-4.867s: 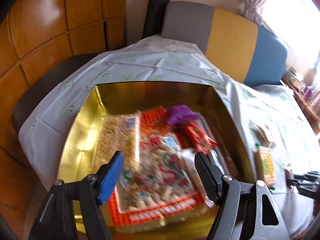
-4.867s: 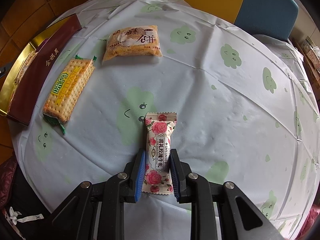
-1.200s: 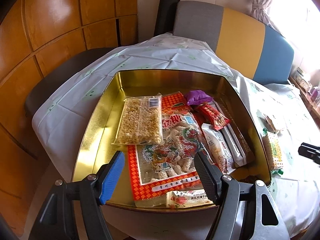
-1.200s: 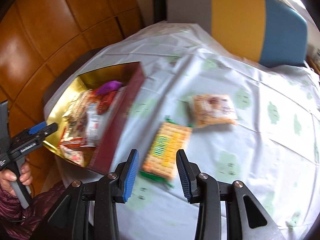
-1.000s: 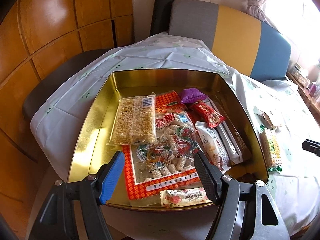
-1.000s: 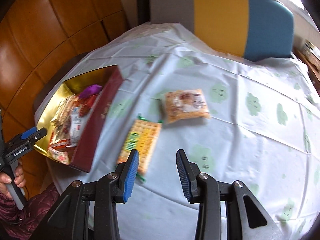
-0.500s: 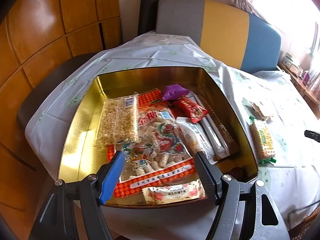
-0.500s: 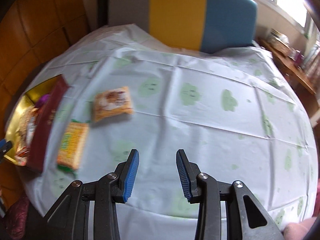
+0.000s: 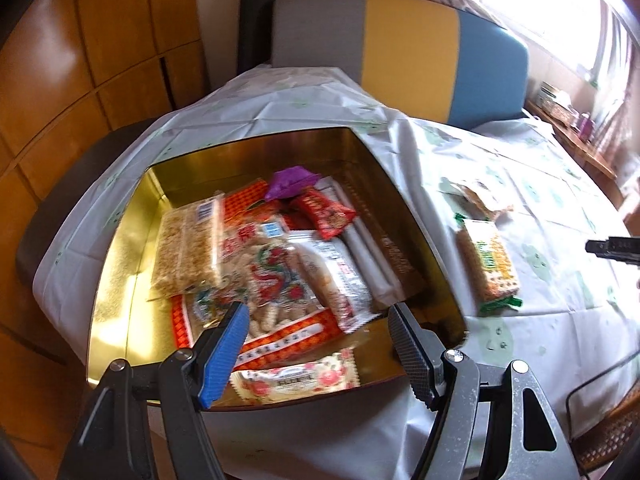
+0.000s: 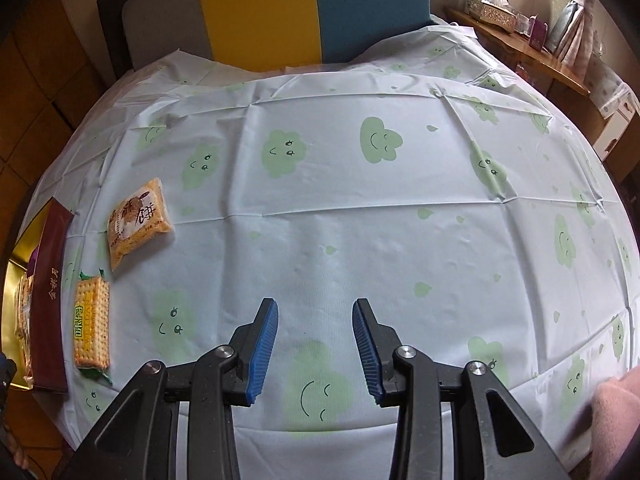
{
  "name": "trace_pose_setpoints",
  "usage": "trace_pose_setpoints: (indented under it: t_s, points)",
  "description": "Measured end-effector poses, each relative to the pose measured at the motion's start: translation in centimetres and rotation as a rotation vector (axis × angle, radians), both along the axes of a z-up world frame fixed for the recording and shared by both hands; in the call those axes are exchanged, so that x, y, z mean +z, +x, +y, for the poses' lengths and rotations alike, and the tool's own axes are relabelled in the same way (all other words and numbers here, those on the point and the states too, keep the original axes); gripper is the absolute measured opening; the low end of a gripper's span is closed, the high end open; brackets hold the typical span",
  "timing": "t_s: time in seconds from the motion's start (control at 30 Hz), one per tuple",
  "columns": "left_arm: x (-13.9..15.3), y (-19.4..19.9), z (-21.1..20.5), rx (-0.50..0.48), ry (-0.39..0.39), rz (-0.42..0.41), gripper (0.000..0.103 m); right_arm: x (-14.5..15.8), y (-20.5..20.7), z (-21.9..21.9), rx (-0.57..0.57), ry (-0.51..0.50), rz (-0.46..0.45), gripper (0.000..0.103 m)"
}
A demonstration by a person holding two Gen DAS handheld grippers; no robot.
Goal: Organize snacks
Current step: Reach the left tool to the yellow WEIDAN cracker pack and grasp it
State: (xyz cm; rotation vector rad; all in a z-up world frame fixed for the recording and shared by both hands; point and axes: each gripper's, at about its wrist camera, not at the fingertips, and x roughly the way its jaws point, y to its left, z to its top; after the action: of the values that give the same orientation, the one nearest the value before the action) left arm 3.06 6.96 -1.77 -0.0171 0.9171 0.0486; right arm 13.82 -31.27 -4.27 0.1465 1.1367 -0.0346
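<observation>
A gold tin [image 9: 120, 264] at the table's left end holds several snack packs, with a rose-print candy [image 9: 296, 376] at its near edge. My left gripper [image 9: 318, 344] hangs open and empty over the tin's near edge. In the right wrist view the tin [image 10: 14, 256] shows at far left with its dark red side [image 10: 48, 300]. A cracker pack [image 10: 91, 326] and an orange snack bag [image 10: 138, 222] lie on the cloth beside it; both also show in the left wrist view, cracker pack [image 9: 490, 266] and bag [image 9: 480, 196]. My right gripper [image 10: 314, 344] is open and empty above bare cloth.
A round table with a cloud-print cloth [image 10: 360, 208]. A grey, yellow and blue chair back [image 10: 272, 8] stands behind it. A wooden shelf with boxes [image 10: 516, 24] is at the far right. Wood panelling [image 9: 80, 60] is on the left.
The right gripper let go of the rose candy, which now lies in the tin, then swung right, away from the tin and snacks. The left gripper shifted slightly over the tin.
</observation>
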Motion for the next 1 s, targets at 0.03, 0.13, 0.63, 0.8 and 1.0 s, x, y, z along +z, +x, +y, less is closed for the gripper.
trace_pose_setpoints:
  t_s: [0.03,0.13,0.63,0.8,1.0]
  points:
    - [0.1,0.0,-0.3,-0.009,0.002,-0.002,0.072,0.0,0.0,0.0,-0.002,-0.001,0.000,0.039]
    - [0.8,0.3,-1.7,-0.050,0.006,-0.010,0.069,0.1,0.0,0.1,-0.005,-0.002,0.000,0.039]
    - [1.0,6.0,-12.9,-0.340,-0.039,0.071,0.066,0.8,-0.2,0.3,0.008,-0.004,-0.027,0.039]
    - [-1.2,8.5,-14.8,-0.358,-0.023,0.138,0.069,1.1,-0.2,0.5,0.018,0.000,-0.039,0.039]
    - [-3.6,10.5,-15.3,-0.327,-0.002,0.193,0.070,1.3,-0.1,0.6,0.031,0.010,-0.047,0.039]
